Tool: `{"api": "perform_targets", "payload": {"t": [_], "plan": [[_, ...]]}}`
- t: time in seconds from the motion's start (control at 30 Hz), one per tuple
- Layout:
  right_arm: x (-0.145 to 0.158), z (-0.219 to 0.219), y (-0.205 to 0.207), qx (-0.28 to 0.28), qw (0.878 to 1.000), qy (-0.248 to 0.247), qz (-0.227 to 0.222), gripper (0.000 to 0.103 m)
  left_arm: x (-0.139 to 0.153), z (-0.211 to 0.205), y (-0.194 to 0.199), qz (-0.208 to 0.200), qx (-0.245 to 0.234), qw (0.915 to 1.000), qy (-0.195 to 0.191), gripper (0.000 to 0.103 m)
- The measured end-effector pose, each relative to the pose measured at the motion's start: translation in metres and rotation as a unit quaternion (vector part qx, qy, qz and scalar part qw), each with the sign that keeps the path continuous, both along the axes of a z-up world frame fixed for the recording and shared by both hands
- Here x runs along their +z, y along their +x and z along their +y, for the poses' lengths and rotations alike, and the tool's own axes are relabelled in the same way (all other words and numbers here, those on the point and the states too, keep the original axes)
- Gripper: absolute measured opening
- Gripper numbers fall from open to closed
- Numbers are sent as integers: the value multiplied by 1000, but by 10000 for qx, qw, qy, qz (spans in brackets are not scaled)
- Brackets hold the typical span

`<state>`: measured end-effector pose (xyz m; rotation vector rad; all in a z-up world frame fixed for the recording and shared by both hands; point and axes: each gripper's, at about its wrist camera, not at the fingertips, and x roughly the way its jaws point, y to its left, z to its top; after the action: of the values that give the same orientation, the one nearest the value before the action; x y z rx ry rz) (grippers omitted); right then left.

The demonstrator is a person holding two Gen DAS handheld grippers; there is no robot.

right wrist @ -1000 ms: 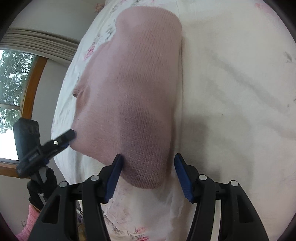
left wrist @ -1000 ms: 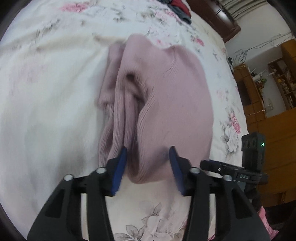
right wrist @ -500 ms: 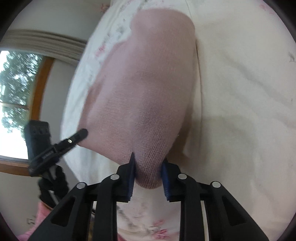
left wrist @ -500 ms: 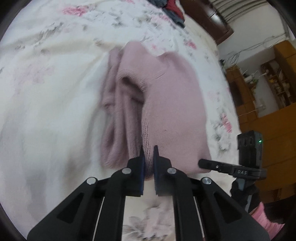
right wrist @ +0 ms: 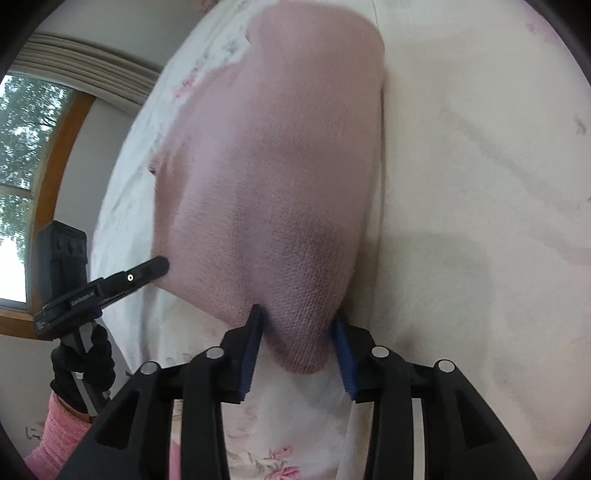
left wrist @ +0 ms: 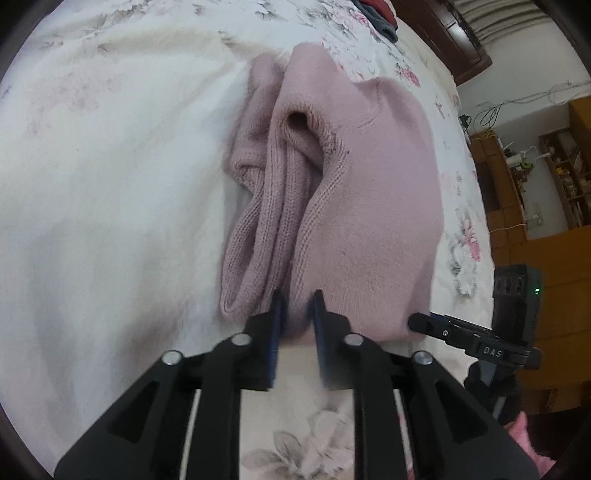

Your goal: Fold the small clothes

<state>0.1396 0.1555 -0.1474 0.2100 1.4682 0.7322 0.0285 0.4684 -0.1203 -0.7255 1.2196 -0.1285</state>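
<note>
While both grippers sit at the near edge of the pink knit sweater (left wrist: pixel 369 206), the step in hand appears to be a two-point grasp ahead of a fold. The left gripper (left wrist: pixel 296 325) has its blue pads drawn narrow, with a pinch of the near hem between them. The right gripper (right wrist: pixel 297 343) stands wider, its pads bracketing the rounded near corner of the sweater (right wrist: pixel 273 192); whether they press the knit firmly cannot be told.

The sweater lies bunched on a floral bedspread (left wrist: pixel 110 184), ribbed layers doubled along one side.

Next move, as a judgement: lift both grip points together and carry the near edge toward the far edge, level, so the doubled layers do not slip out.

Count: one sweater, two grippers, one bedspread, one heap of dark and red clothes (left wrist: pixel 380 14) at the far end of the bed.
</note>
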Motion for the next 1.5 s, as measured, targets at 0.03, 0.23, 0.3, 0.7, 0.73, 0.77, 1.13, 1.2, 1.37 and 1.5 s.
{"api": "perform_targets", "payload": {"t": [0.03, 0.23, 0.3, 0.7, 0.73, 0.77, 1.13, 1.2, 1.37, 1.5], "plan": [[4, -3, 3, -54, 10000, 63, -37, 47, 8, 6, 2, -104, 96, 9999, 86, 40], [23, -21, 31, -485, 9972, 556, -89, 53, 30, 23, 43, -402, 484, 9973, 371, 63], [25, -23, 41, -533, 9968, 575, -118, 54, 28, 21, 60, -339, 484, 9971, 484, 64], [20, -15, 68, -415, 9962, 763, -92, 59, -21, 32, 107, 80, 379, 9992, 82, 69], [18, -13, 70, -413, 9960, 789, -73, 60, -26, 33, 107, 91, 393, 9992, -37, 71], [16, -12, 71, -412, 9958, 817, -43, 60, -30, 34, 108, 113, 394, 9990, -170, 71], [-7, -10, 85, -467, 9935, 1000, 276, 71, -27, 49, 93, -402, 365, 9958, -741, 73], [-9, -8, 87, -477, 9930, 1034, 310, 73, -33, 47, 98, -236, 274, 9973, -638, 73], [-20, -4, 93, -517, 9908, 1166, 441, 81, -46, 39, 113, -148, 129, 9975, -673, 79], [-31, -1, 100, -568, 9874, 1340, 629, 87, -48, 27, 120, -184, 5, 9982, -577, 84]]}}
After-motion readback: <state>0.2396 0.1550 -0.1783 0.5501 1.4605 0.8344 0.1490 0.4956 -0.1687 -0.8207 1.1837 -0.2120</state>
